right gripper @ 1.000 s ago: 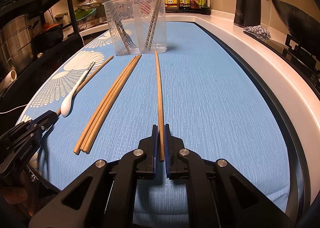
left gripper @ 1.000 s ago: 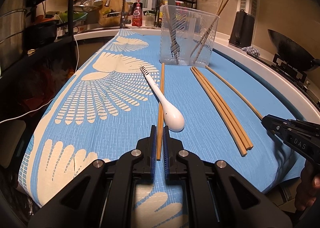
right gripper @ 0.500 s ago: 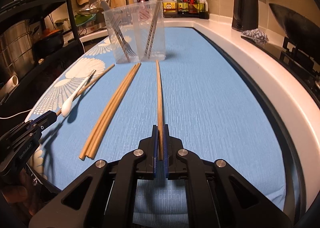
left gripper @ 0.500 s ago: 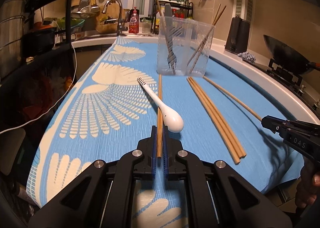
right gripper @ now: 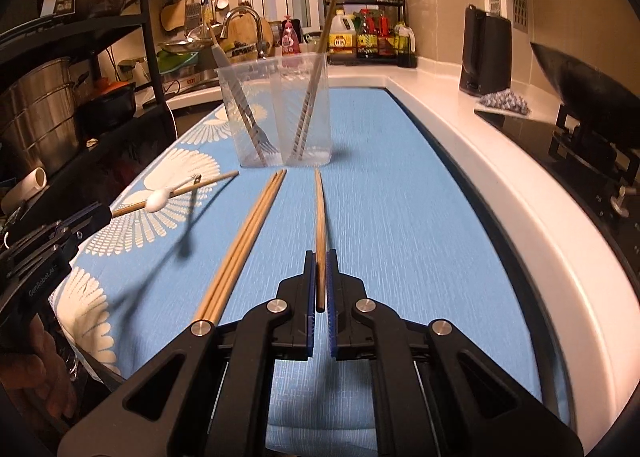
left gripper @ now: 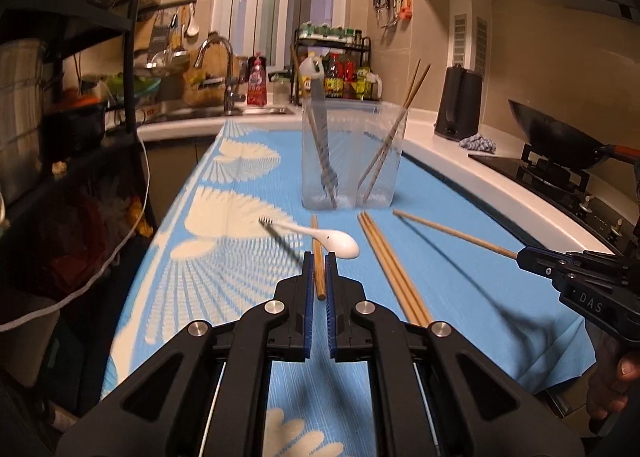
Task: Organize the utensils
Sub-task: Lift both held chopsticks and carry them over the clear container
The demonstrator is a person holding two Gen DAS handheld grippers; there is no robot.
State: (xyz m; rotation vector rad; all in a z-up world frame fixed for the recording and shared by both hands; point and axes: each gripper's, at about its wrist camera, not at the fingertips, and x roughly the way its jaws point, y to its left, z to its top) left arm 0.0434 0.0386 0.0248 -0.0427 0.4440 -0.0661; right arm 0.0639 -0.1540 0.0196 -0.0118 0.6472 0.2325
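My left gripper is shut on a wooden chopstick and holds it above the blue cloth; a white spoon rides across that chopstick, lifted off the cloth. My right gripper is shut on another chopstick, raised and pointing at the clear plastic holder. The holder has a fork and chopsticks in it. Three chopsticks lie side by side on the cloth between the grippers.
A white counter edge runs along the right, with a stove and wok beyond it. A black kettle stands at the back right. A sink with tap lies behind the holder. Black shelving with pots stands left.
Both grippers have lifted their chopsticks off the cloth. The white spoon has risen with the left chopstick and turned crosswise on it.
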